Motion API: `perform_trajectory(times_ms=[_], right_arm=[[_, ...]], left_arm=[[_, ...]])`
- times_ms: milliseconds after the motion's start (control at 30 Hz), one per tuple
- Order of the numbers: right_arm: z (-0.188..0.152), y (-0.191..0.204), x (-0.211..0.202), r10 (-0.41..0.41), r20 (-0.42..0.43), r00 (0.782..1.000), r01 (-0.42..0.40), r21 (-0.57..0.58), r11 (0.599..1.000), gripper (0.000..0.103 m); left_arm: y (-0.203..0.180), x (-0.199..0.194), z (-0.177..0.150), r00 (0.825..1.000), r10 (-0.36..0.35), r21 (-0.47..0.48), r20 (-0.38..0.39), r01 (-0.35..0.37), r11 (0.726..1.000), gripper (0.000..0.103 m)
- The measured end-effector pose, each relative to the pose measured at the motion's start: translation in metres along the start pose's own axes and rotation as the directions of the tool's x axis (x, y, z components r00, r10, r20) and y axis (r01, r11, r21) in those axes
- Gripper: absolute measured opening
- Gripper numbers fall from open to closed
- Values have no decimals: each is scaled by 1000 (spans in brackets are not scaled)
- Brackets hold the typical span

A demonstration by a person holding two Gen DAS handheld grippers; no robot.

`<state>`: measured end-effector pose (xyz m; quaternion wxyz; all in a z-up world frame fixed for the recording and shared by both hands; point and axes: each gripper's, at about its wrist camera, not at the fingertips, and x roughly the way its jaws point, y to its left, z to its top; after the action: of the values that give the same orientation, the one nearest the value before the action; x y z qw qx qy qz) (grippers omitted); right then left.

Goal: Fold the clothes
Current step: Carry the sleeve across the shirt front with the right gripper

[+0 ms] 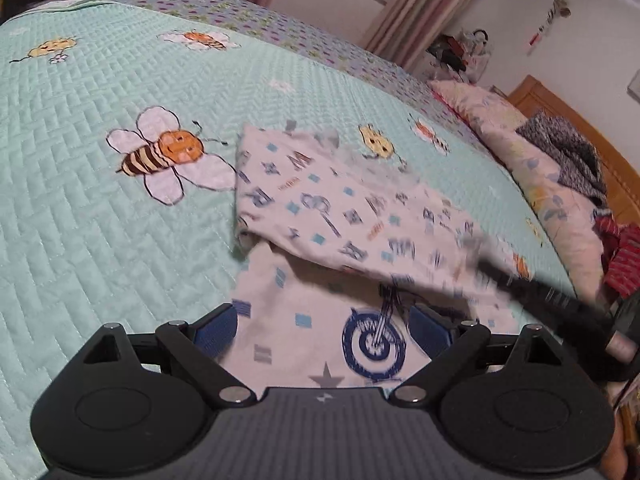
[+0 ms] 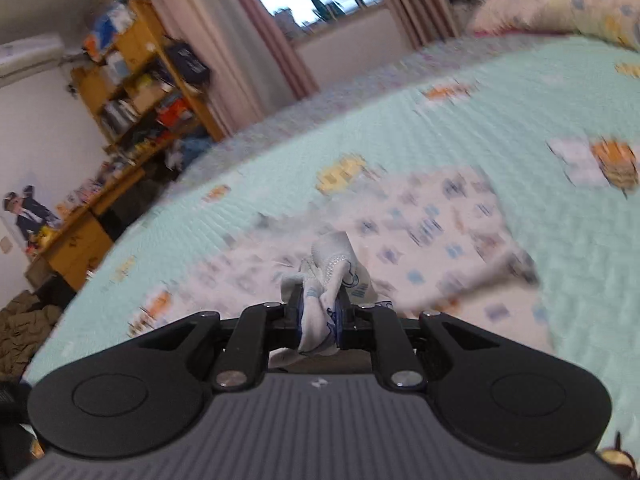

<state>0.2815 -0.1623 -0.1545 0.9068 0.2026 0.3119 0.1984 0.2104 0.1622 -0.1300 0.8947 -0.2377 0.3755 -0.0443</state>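
A white garment (image 1: 320,200) printed with blue letters and a motorcycle lies on the mint bee-pattern quilt (image 1: 100,240). Its upper layer is lifted and hangs over the lower one. My left gripper (image 1: 324,320) stands wide open low over the near part of the garment, its blue pads (image 1: 218,326) far apart with flat cloth between them. My right gripper (image 1: 532,296) shows there as a dark blur at the lifted edge. In the right wrist view my right gripper (image 2: 319,304) is shut on a bunched fold of the garment (image 2: 440,232), which spreads blurred ahead over the quilt (image 2: 520,100).
Pillows (image 1: 500,128) and a heap of clothes (image 1: 568,152) line the bed's right side by a wooden headboard (image 1: 608,152). Beyond the bed's far edge stand a cluttered wooden shelf (image 2: 140,92), a desk (image 2: 76,236) and curtains (image 2: 224,40).
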Motion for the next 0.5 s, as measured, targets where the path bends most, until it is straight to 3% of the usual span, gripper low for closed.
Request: perform_trajectory(times_ms=[67, 233, 367, 500], right_arm=[[-8, -15, 4, 1, -18, 1000, 1, 66, 998, 16], [-9, -27, 7, 36, -16, 999, -34, 119, 992, 16], [-5, -29, 6, 41, -24, 999, -39, 106, 994, 18], [-8, -26, 7, 43, -35, 998, -40, 77, 996, 20]], left_arm=[[0, 4, 2, 1000, 20, -3, -11, -20, 1000, 93], [9, 15, 14, 984, 180, 28, 14, -180, 983, 92], [12, 14, 28, 941, 330, 106, 79, -337, 935, 87], [6, 24, 28, 899, 419, 237, 128, -438, 867, 84]])
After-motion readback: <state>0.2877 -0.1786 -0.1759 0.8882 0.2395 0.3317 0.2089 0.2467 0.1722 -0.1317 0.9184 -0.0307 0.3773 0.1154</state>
